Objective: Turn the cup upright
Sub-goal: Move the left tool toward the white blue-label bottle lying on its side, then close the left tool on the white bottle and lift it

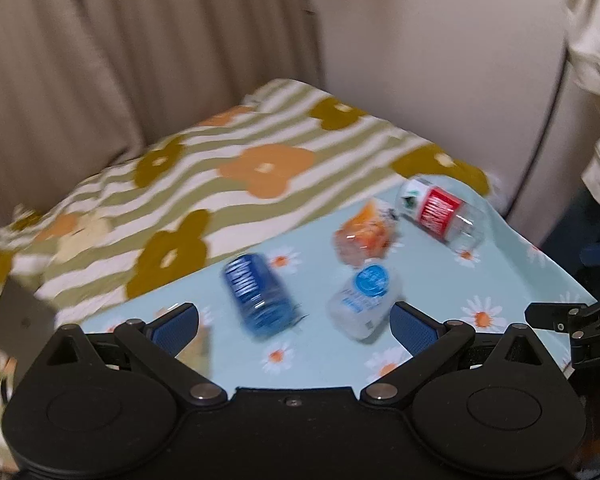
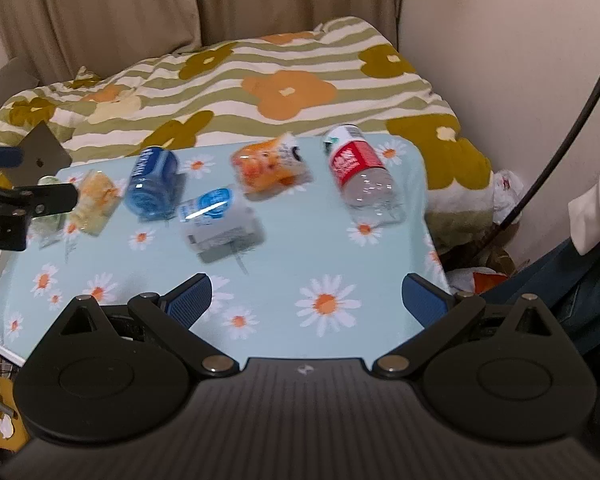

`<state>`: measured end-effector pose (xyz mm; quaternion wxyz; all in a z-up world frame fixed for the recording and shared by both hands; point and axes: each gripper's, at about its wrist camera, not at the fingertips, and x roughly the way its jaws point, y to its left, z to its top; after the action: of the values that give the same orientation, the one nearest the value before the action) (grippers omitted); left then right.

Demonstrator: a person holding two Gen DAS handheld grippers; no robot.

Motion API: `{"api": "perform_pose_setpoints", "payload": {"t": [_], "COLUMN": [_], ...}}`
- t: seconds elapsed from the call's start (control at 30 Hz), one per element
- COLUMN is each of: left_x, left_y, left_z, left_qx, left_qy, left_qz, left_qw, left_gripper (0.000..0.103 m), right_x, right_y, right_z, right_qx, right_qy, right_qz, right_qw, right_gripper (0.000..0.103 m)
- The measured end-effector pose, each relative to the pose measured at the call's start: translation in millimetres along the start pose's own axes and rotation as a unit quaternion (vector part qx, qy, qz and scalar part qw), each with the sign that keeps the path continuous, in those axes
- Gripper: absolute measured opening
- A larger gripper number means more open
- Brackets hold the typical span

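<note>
Daisies dot the pale blue cloth over the surface point(image 2: 332, 240), where several containers lie toppled. In the right wrist view the left claw point(image 2: 40, 200) juts in from 9 o'clock, and the right claw point(image 2: 306, 296) hangs over the near edge with its blue-padded fingers point(image 2: 192, 300) spread wide apart, nothing between them.

From that view a blue cup point(image 2: 152, 184) lies on its side at about 11 o'clock, its lettered wall tipped toward the far edge. Just beside it, toward 12 o'clock, a white cup with a blue lid point(image 2: 216, 220) lies tilted, and the two look to be touching, though blur makes that hard to settle. An orange pouch point(image 2: 272, 168) sits farther back at 12 o'clock, and a clear bottle with a red label point(image 2: 360, 172) lies on its side at 1 o'clock, well apart from the cups. A yellowish packet point(image 2: 96, 200) lies at 10 o'clock, near the left claw.

In the left wrist view the left claw point(image 1: 296, 320) is likewise spread wide and empty, with the blue cup point(image 1: 256, 296) lying between its fingers' line of sight at 12 o'clock and the white cup point(image 1: 364, 300) just beside the right-hand finger point(image 1: 416, 328). The orange pouch point(image 1: 364, 232) and red-labelled bottle point(image 1: 440, 212) lie beyond at 1 o'clock. This view is strongly blurred.

Behind the surface a striped quilt with large flowers point(image 2: 260, 80) covers a bed, and beige curtains point(image 2: 100, 8) hang at the back.
</note>
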<state>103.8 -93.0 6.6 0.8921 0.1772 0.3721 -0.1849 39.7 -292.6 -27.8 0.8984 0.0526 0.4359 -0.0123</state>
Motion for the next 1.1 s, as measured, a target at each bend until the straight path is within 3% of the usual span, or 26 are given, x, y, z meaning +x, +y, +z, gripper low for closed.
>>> {"api": "perform_pose_setpoints", "payload": {"t": [0.23,0.53,0.7,0.8,0.87,1.1], "left_x": [72.7,156.3,178.9,189.7,193.2,191.2], "left_y": [-31.9,-64.5,-72.0,-76.0,-76.8,-75.8], "left_z": [27.4,27.4,20.3,17.9,15.7,13.2], "left_qx": [0.082,0.164,0.189,0.203,0.205,0.206], "left_qy": [0.048,0.136,0.154,0.163,0.169,0.163], "left_qz": [-0.041,-0.070,-0.069,-0.065,-0.065,-0.058], "left_qw": [0.9946,0.9746,0.9674,0.9633,0.9620,0.9630], "left_gripper": [0.103,0.098,0.095,0.085,0.070,0.067], "right_x": [31.2,68.1,82.7,88.8,92.0,96.4], "right_y": [-39.4,-71.0,-71.5,-74.6,-76.1,-74.4], "right_z": [4.7,4.6,4.3,4.3,4.4,7.5], "right_qx": [0.041,0.067,0.058,0.066,0.066,0.061], "right_qy": [0.030,0.078,0.097,0.105,0.109,0.111], "right_qz": [-0.004,0.018,0.027,0.033,0.034,0.040], "right_qw": [0.999,0.994,0.993,0.992,0.991,0.991], "right_gripper": [0.103,0.103,0.103,0.103,0.103,0.103]}}
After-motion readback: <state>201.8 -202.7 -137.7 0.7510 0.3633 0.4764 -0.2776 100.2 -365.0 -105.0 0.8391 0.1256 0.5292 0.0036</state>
